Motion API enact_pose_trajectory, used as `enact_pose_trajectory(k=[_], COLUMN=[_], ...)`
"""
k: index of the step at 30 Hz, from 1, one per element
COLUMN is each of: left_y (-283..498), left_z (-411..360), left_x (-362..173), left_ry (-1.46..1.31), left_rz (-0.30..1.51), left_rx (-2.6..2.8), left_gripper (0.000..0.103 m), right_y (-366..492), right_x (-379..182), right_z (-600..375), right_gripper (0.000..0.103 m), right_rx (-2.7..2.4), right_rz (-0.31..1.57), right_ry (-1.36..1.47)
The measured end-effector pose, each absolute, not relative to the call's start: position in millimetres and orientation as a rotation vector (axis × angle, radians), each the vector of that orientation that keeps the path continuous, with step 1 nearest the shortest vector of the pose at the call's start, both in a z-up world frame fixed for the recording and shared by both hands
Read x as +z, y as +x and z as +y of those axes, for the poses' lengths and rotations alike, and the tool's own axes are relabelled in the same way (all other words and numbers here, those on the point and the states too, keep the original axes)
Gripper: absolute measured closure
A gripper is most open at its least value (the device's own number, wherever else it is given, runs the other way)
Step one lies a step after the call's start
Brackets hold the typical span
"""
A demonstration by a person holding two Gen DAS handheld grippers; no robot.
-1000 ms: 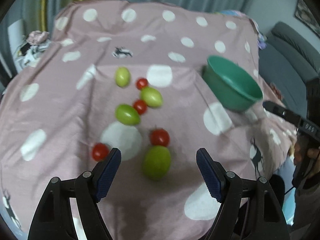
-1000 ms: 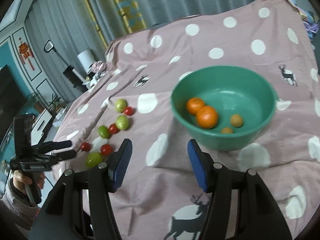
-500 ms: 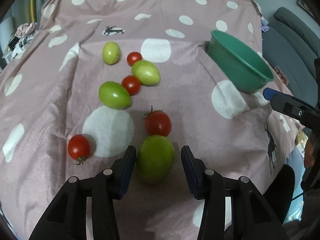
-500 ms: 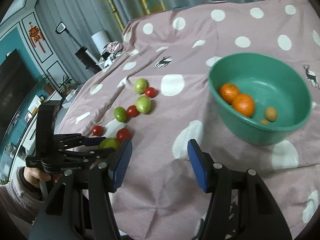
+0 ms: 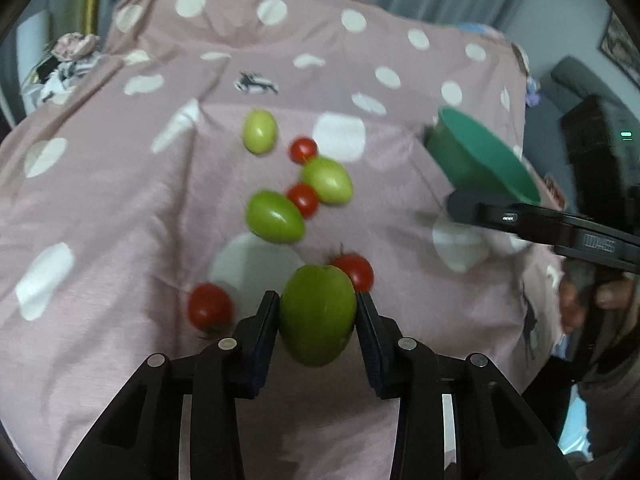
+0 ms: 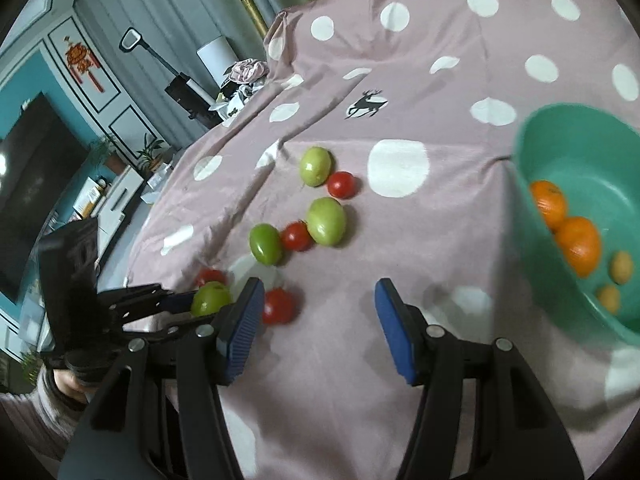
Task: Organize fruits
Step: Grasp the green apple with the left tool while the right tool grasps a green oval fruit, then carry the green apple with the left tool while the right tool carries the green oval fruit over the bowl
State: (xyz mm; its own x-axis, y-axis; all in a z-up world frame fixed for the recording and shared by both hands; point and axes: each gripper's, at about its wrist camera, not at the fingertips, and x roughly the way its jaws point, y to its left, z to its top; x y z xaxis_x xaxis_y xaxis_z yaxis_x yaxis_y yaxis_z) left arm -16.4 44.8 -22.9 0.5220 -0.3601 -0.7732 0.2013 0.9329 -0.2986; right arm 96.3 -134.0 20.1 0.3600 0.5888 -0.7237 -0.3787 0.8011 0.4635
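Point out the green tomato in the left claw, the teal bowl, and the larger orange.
green tomato (image 5: 318, 316), left wrist view, middle of its skin.
teal bowl (image 6: 576, 152), right wrist view, bare inner wall.
larger orange (image 6: 580, 245), right wrist view, centre.

I am seeing a dusty-pink cloth (image 5: 120, 208) showing white dots and small dark deer prints, green tomatoes (image 5: 274, 217) and red tomatoes (image 5: 303, 199) lying on it, and a teal bowl (image 6: 592, 168) holding orange mandarins (image 6: 580, 245).
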Motion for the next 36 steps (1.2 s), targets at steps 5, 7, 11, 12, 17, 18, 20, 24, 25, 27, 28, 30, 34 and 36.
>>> enact_pose_trajectory(k=[5, 7, 11, 12, 17, 18, 20, 24, 25, 27, 28, 30, 34, 36], left_y=[-18, -16, -13, -11, -7, -7, -6, -6, -5, -4, -3, -2, -3, -3], left_z=[54, 56, 60, 60, 65, 65, 66, 69, 69, 69, 70, 70, 70, 71], left_x=[-14, -13, -14, -16, -23, -24, -26, -27, -27, -28, -29, -29, -29, -28], left_ry=[-0.206, -0.216, -0.229, -0.232, -0.246, -0.248, -0.254, -0.262, -0.262, -0.264, -0.266, -0.269, -0.271, -0.271], left_rz=[0.925, 0.916, 0.912, 0.913, 0.925, 0.926, 0.930, 0.929, 0.929, 0.930, 0.931, 0.931, 0.930, 0.930], left_rx=[-0.343, -0.350, -0.356, -0.357, -0.363, -0.364, -0.366, -0.370, -0.370, -0.370, -0.369, -0.369, -0.372, -0.371], left_gripper=[0.064, 0.064, 0.064, 0.064, 0.064, 0.064, 0.064, 0.064, 0.064, 0.064, 0.064, 0.064, 0.064, 0.064], right_y=[123, 134, 154, 159, 172, 173, 174, 178, 179, 181, 181, 181, 180, 177], right_x=[12, 7, -2, -5, -21, -22, -25, -30, -32, -35, -35, -35, -36, -35], right_z=[-114, -105, -94, -92, -86, -85, -83, -81, -81, -80, -79, -79, -85, -91], right_gripper=[0.045, 0.046, 0.050, 0.051, 0.054, 0.055, 0.058, 0.063, 0.064, 0.066, 0.066, 0.066, 0.066, 0.066], right_rx=[0.642, 0.630, 0.620, 0.615, 0.584, 0.584, 0.584, 0.582, 0.582, 0.579, 0.580, 0.581, 0.578, 0.583], right_rz=[1.065, 1.087, 1.123, 1.131, 1.172, 1.177, 1.186, 1.197, 1.201, 1.209, 1.204, 1.198, 1.188, 1.187], right_ry=[0.249, 0.241, 0.252, 0.252, 0.248, 0.248, 0.240, 0.235, 0.238, 0.232, 0.229, 0.226, 0.260, 0.285])
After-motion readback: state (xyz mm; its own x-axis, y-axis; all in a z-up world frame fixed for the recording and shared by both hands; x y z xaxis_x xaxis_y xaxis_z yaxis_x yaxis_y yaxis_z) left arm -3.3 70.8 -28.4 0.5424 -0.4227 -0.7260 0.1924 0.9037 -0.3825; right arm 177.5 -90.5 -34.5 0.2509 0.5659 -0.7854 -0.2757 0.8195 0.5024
